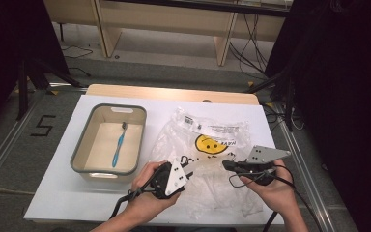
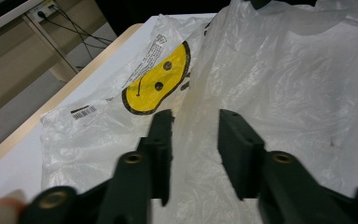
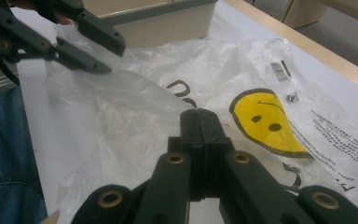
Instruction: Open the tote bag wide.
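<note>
Both of the person's hands come in from the bottom of the high view, each holding a 2-jaw gripper over the near edge of a table covered with a white sheet (image 1: 58, 159). Under them lies a crumpled clear plastic bag (image 1: 207, 145) printed with a yellow smiley face (image 1: 211, 144), spread over the right half of the table. At the bag's near left part is the left gripper (image 1: 189, 170); the right gripper (image 1: 228, 165) is at its near right part, its tips pointing left toward the other. Nearer the table's left edge stands a beige bin (image 1: 79, 145) with a grey rim, and a blue toothbrush (image 1: 118, 145) lies inside on its floor.

From the left gripper view, the left gripper (image 2: 195, 140) has its 2 black jaws spread apart, and a raised ridge of the plastic bag (image 2: 279, 84) stands in the gap between them. Whether either jaw touches the film cannot be told. Printed on the bag beyond the jaws, up and to the left, is the smiley face (image 2: 156, 81).

From the right gripper view, the right gripper (image 3: 200, 123) has its jaws pressed together over the plastic bag (image 3: 121, 116); whether film is pinched between them cannot be told. To its right lies the smiley face (image 3: 265, 121). At the upper left, the left gripper (image 3: 112, 56) is open at the bag's raised edge, with the bin (image 3: 168, 23) behind it.
</note>
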`<state>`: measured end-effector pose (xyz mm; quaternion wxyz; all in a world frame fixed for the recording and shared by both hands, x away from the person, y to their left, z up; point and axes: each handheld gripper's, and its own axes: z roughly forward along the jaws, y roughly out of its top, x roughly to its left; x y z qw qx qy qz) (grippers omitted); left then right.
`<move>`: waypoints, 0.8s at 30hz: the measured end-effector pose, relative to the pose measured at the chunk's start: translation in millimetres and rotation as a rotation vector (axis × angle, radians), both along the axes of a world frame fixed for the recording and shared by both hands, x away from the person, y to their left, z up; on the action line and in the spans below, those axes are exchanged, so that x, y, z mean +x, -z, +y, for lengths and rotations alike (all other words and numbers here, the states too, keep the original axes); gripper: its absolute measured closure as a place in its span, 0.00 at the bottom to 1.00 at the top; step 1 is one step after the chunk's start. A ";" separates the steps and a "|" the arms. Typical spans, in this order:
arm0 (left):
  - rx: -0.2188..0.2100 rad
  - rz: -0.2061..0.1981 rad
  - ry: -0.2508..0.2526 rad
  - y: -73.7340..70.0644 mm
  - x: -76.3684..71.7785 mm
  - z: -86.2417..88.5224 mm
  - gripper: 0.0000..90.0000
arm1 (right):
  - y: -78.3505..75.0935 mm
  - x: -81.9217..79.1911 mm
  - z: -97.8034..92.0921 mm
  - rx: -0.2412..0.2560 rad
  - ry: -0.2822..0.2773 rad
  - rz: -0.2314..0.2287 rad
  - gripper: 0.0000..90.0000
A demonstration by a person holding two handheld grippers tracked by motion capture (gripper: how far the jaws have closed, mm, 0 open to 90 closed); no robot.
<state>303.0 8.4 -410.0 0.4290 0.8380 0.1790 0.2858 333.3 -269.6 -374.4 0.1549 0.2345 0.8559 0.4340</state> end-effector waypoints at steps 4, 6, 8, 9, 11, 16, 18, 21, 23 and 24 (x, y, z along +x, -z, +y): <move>0.074 0.021 0.002 6.5 5.2 -2.8 0.48 | 0.4 0.0 -0.1 -0.002 -0.003 0.000 1.00; 0.118 0.039 0.013 11.3 8.2 -4.8 0.46 | 0.7 0.0 -0.1 -0.002 -0.002 0.006 1.00; 0.148 0.044 0.029 15.3 9.3 -7.2 0.43 | 0.7 0.1 0.1 -0.003 -0.002 0.007 1.00; 0.160 0.043 0.034 16.4 10.0 -8.4 0.44 | 0.8 0.0 0.4 -0.002 -0.002 0.008 1.00; 0.172 0.029 0.022 18.0 13.3 -10.9 0.51 | 1.1 0.1 1.1 -0.003 -0.008 0.013 1.00; 0.178 0.009 -0.026 15.4 27.9 -8.9 0.90 | 1.6 -0.2 1.6 -0.008 -0.018 0.024 1.00; 0.151 0.011 -0.036 11.8 31.7 -7.4 0.99 | 2.4 0.1 1.0 -0.007 -0.025 0.032 1.00; 0.125 -0.027 -0.040 3.4 32.6 -6.0 0.99 | 3.8 0.9 0.8 -0.016 -0.033 0.041 1.00; 0.093 -0.050 -0.043 -3.7 31.4 -5.6 1.00 | 5.1 1.4 1.3 -0.030 -0.037 0.053 1.00; 0.081 -0.064 -0.044 -7.4 30.1 -5.3 1.00 | 5.5 1.4 1.6 -0.040 -0.031 0.056 1.00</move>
